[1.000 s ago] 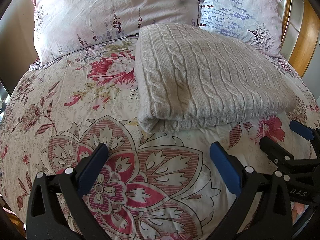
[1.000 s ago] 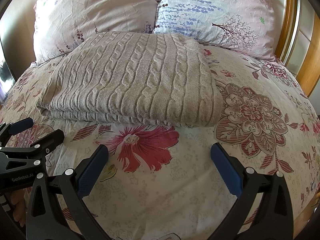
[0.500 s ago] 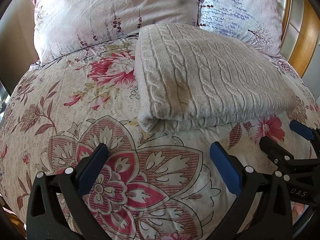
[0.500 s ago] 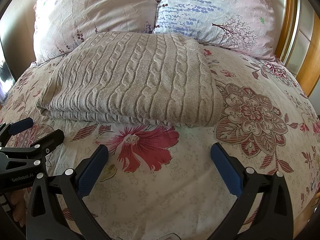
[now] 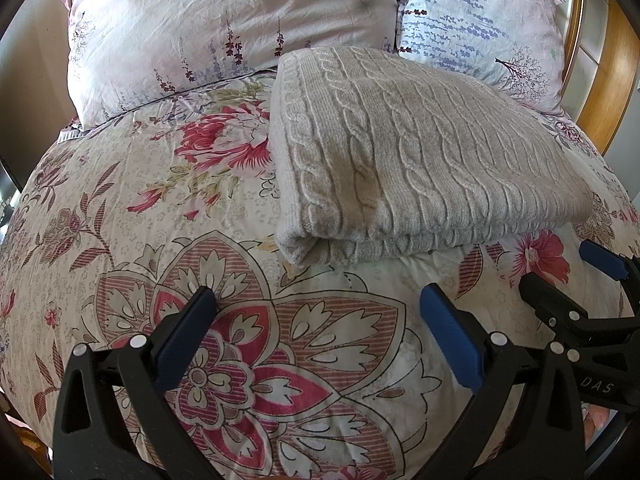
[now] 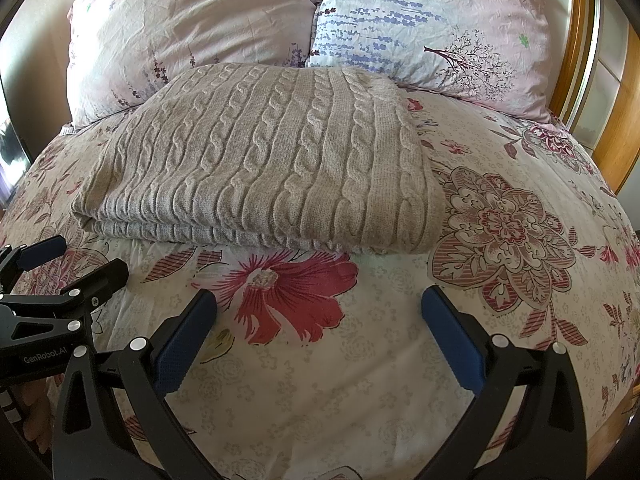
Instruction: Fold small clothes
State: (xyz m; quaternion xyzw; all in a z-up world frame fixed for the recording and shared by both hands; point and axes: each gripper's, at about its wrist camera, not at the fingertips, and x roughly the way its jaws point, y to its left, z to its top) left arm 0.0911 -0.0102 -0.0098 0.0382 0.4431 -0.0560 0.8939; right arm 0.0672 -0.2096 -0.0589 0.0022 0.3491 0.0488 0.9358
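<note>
A beige cable-knit sweater [image 5: 404, 152] lies folded into a thick rectangle on the floral bedspread [image 5: 160, 208]; it also shows in the right wrist view [image 6: 272, 160]. My left gripper [image 5: 318, 304] is open and empty, hovering over the bedspread just short of the sweater's near left corner. My right gripper [image 6: 318, 304] is open and empty, in front of the sweater's near edge. Each gripper shows at the edge of the other's view: the right one [image 5: 568, 276] and the left one [image 6: 76, 260], both apart from the sweater.
Two floral pillows [image 6: 192, 24] [image 6: 432, 24] lean behind the sweater at the head of the bed. A wooden headboard [image 6: 612, 128] rises at the right. The bedspread falls away at the left edge [image 5: 24, 208].
</note>
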